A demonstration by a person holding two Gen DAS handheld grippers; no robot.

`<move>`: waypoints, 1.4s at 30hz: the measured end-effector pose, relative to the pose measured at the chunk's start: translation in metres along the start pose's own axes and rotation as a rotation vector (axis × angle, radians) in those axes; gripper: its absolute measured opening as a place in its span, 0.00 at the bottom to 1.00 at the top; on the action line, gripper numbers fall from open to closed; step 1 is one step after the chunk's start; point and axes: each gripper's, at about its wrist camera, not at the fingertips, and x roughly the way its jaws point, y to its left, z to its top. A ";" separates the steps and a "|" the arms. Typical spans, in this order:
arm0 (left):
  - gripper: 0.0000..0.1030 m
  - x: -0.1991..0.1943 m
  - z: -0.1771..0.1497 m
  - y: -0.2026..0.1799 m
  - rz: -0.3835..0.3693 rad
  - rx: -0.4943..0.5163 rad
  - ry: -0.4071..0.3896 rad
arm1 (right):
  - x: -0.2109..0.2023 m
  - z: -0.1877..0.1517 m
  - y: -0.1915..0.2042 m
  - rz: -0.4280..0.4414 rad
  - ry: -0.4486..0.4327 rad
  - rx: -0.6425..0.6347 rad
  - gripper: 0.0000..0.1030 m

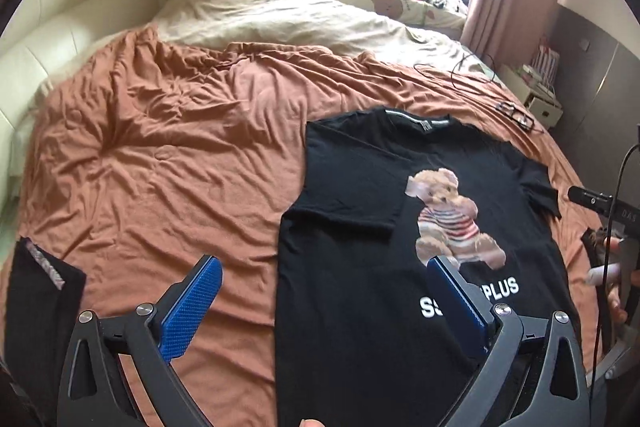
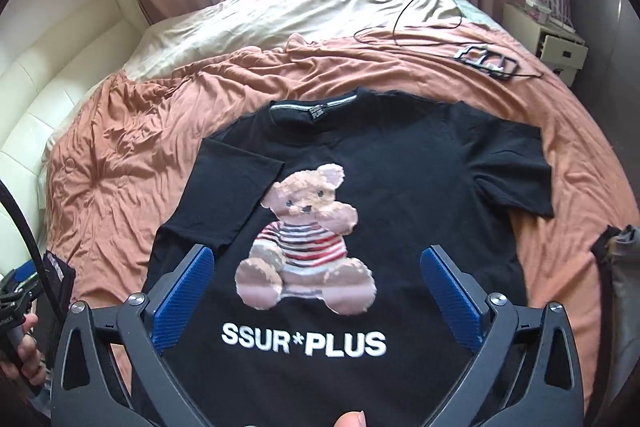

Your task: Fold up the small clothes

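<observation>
Black tee [image 2: 400, 179] flat on orange sheet [image 2: 132, 155], both grippers spread wide, holding nothing.

Tee lies face up, collar far, hem near; bear print [image 2: 304, 239] w/ "SSUR*PLUS" text under it. Its left sleeve is folded in over the chest, right sleeve out flat. Left gripper [image 1: 324, 291] hovers over tee's left edge, jaws apart. Right gripper [image 2: 316, 275] above the print, jaws apart. Dark folded garment [image 1: 40, 291] near left on sheet, apart from tee. Cable [image 2: 420, 23] + black frame item [image 2: 486, 61] far right.

Black T-shirt [image 1: 360, 227] flat on orange bedsheet [image 1: 160, 147], left gripper [image 1: 324, 283] spread wide
</observation>
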 end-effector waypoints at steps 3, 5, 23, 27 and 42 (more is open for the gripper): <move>1.00 -0.017 -0.009 -0.012 -0.042 -0.017 -0.014 | -0.023 -0.011 -0.010 -0.007 -0.009 -0.001 1.00; 1.00 -0.027 -0.014 -0.019 -0.066 -0.031 -0.023 | -0.038 -0.017 -0.017 -0.018 -0.015 -0.005 1.00; 1.00 -0.115 -0.051 -0.128 -0.126 0.032 -0.091 | -0.161 -0.077 -0.105 -0.021 -0.061 0.022 1.00; 1.00 -0.128 -0.053 -0.144 -0.150 0.030 -0.108 | -0.182 -0.089 -0.121 -0.041 -0.065 0.008 1.00; 1.00 -0.131 -0.040 -0.173 -0.287 0.067 -0.135 | -0.194 -0.096 -0.162 -0.076 -0.099 0.041 1.00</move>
